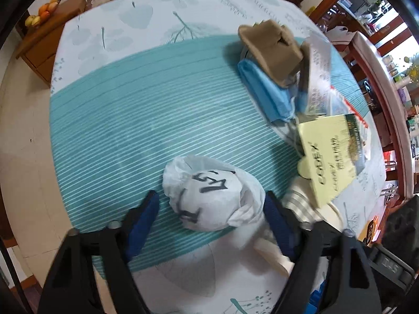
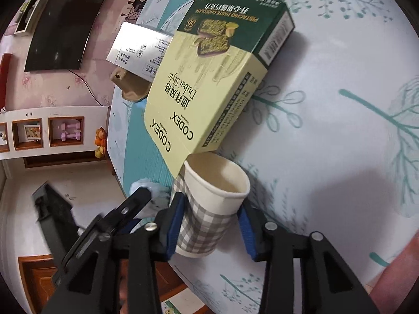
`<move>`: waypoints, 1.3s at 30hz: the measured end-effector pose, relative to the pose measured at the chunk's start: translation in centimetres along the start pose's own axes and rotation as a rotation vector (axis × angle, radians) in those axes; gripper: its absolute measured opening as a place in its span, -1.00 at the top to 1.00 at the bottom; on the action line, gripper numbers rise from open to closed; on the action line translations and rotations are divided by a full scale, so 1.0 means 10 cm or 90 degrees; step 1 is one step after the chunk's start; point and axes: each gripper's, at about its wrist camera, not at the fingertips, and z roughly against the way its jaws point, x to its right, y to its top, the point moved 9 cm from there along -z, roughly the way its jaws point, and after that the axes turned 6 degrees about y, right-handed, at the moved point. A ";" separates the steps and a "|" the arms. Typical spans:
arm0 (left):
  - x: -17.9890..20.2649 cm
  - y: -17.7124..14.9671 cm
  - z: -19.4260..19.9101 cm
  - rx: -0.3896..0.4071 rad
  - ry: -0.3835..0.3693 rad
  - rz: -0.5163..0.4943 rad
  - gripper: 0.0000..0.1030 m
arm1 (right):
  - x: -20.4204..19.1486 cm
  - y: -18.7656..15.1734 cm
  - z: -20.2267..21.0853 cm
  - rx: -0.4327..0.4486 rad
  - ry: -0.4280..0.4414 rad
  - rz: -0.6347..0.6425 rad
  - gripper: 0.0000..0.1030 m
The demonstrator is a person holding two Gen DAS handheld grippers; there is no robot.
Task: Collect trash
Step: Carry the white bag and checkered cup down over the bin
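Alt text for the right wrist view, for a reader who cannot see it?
The right gripper clamps a checked paper cup on a leaf-print tablecloth. A pale green chocolate box lies just beyond, its flap overhanging the cup.

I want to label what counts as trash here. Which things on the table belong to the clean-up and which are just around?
Trash to collect:
- crumpled paper ball, between the left gripper fingers
- checked paper cup, gripped by the right gripper
- chocolate box
- silver carton
- blue mask
- brown egg carton piece

Just lying about:
- fruit on the sideboard
- pink dumbbells on the shelf
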 end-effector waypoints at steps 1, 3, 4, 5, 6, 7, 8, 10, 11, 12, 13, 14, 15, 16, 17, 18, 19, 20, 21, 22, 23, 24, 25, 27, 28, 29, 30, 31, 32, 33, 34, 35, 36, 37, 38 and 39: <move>0.00 -0.01 -0.04 -0.006 -0.001 0.001 -0.18 | 0.02 -0.01 0.03 -0.001 -0.002 0.000 0.29; -0.01 -0.01 -0.06 0.001 -0.001 0.003 -0.06 | 0.05 -0.03 0.11 -0.003 -0.005 -0.002 0.31; 0.00 -0.02 -0.05 0.006 0.000 -0.001 0.05 | 0.07 -0.04 0.14 -0.006 -0.006 -0.001 0.32; 0.00 -0.03 -0.05 0.010 0.002 -0.006 0.10 | 0.06 -0.05 0.15 -0.007 -0.008 0.000 0.33; 0.02 -0.05 -0.03 0.014 0.004 -0.013 0.13 | 0.07 -0.06 0.18 -0.010 -0.013 0.004 0.34; 0.03 -0.07 -0.02 0.017 0.006 -0.018 0.18 | 0.08 -0.08 0.23 -0.013 -0.016 0.008 0.35; 0.04 -0.09 -0.01 0.018 0.008 -0.021 0.19 | 0.09 -0.10 0.26 -0.017 -0.018 0.013 0.35; 0.06 -0.18 0.01 0.015 0.008 -0.024 0.21 | 0.11 -0.13 0.32 -0.026 -0.024 0.022 0.36; 0.07 -0.23 0.02 0.012 0.005 -0.023 0.23 | 0.13 -0.15 0.35 -0.030 -0.026 0.025 0.36; 0.08 -0.29 0.03 0.009 0.002 -0.022 0.23 | 0.14 -0.16 0.38 -0.035 -0.027 0.030 0.36; 0.11 -0.36 0.06 0.009 0.000 -0.022 0.24 | 0.16 -0.18 0.42 -0.038 -0.028 0.033 0.37; 0.14 -0.43 0.08 0.009 -0.004 -0.023 0.25 | 0.17 -0.19 0.46 -0.042 -0.027 0.038 0.37; 0.17 -0.49 0.10 0.009 -0.006 -0.024 0.26 | 0.17 -0.20 0.50 -0.046 -0.026 0.044 0.37; 0.20 -0.55 0.13 0.012 -0.007 -0.027 0.26 | 0.16 -0.20 0.52 -0.048 -0.025 0.050 0.37; 0.24 -0.61 0.17 0.015 -0.007 -0.030 0.26 | 0.16 -0.20 0.56 -0.052 -0.022 0.060 0.37; 0.29 -0.67 0.20 0.016 -0.009 -0.030 0.26 | 0.14 -0.21 0.59 -0.055 -0.020 0.070 0.37; 0.34 -0.73 0.23 0.017 -0.012 -0.030 0.26 | 0.13 -0.21 0.62 -0.056 -0.019 0.078 0.37; 0.40 -0.79 0.27 0.017 -0.015 -0.030 0.26 | 0.13 -0.21 0.66 -0.057 -0.019 0.090 0.37; 0.48 -0.86 0.31 0.019 -0.015 -0.033 0.26 | 0.13 -0.20 0.71 -0.058 -0.018 0.105 0.37; 0.55 -0.91 0.34 0.022 -0.014 -0.037 0.26 | 0.13 -0.20 0.75 -0.059 -0.017 0.114 0.37; 0.62 -0.97 0.38 0.026 -0.010 -0.042 0.26 | 0.14 -0.19 0.80 -0.060 -0.015 0.126 0.37; 0.70 -1.04 0.42 0.030 -0.007 -0.045 0.26 | 0.14 -0.17 0.86 -0.060 -0.013 0.138 0.37; 0.80 -1.11 0.45 0.034 -0.007 -0.047 0.26 | 0.15 -0.16 0.90 -0.060 -0.011 0.148 0.37; 0.93 -1.22 0.52 0.039 -0.006 -0.047 0.26 | 0.18 -0.12 1.02 -0.057 -0.010 0.177 0.37; 1.03 -1.28 0.55 0.043 -0.005 -0.046 0.26 | 0.20 -0.11 1.09 -0.053 -0.010 0.193 0.37; 1.11 -1.33 0.57 0.047 -0.004 -0.045 0.26 | 0.23 -0.10 1.15 -0.048 -0.011 0.209 0.37; 1.21 -1.39 0.60 0.056 0.000 -0.045 0.26 | 0.27 -0.08 1.24 -0.042 -0.014 0.228 0.37; 1.31 -1.45 0.62 0.064 0.004 -0.046 0.26 | 0.33 -0.05 1.34 -0.035 -0.016 0.247 0.38; 1.41 -1.51 0.63 0.072 0.009 -0.047 0.26 | 0.38 -0.04 1.42 -0.029 -0.018 0.264 0.37; 1.54 -1.58 0.64 0.081 0.017 -0.048 0.26 | 0.46 -0.02 1.54 -0.021 -0.021 0.287 0.37; 1.67 -1.65 0.63 0.088 0.023 -0.049 0.26 | 0.55 0.01 1.65 -0.016 -0.023 0.302 0.37; 1.79 -1.71 0.62 0.092 0.028 -0.048 0.26 | 0.63 0.03 1.75 -0.011 -0.023 0.318 0.37; 1.91 -1.78 0.62 0.096 0.033 -0.046 0.26 | 0.71 0.04 1.84 -0.009 -0.022 0.329 0.37; 2.03 -1.85 0.61 0.100 0.036 -0.042 0.26 | 0.78 0.05 1.91 -0.008 -0.021 0.337 0.37; 2.12 -1.93 0.59 0.103 0.039 -0.039 0.26 | 0.88 0.06 2.01 -0.009 -0.019 0.347 0.37; 2.24 -2.00 0.58 0.106 0.044 -0.035 0.26 | 0.97 0.06 2.09 -0.010 -0.019 0.358 0.37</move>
